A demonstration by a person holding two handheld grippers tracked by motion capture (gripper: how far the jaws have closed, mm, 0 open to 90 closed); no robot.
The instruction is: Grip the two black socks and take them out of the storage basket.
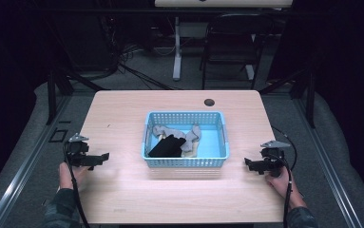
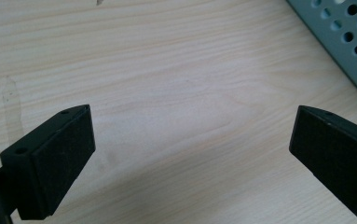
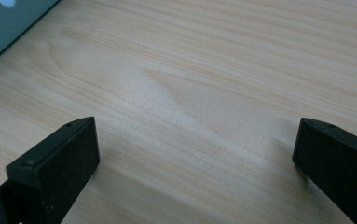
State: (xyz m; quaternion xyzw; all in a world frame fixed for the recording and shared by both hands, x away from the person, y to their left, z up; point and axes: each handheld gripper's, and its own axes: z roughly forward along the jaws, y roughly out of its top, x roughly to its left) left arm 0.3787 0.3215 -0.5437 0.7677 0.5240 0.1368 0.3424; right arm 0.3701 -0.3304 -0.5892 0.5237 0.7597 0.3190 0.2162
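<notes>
On pale wooden table, flanking blue perforated plastic basket: left gripper and right gripper, level, pointing inward, jaws wide apart, empty.

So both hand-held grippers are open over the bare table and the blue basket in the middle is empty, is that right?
Not quite. The blue basket is not empty: the high view shows a black cloth and grey cloths lying in it. The rest holds: the left hand-held gripper and the right hand-held gripper are both open over the bare table.

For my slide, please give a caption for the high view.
Two open grippers, left and right, flank a blue basket of socks.
</notes>
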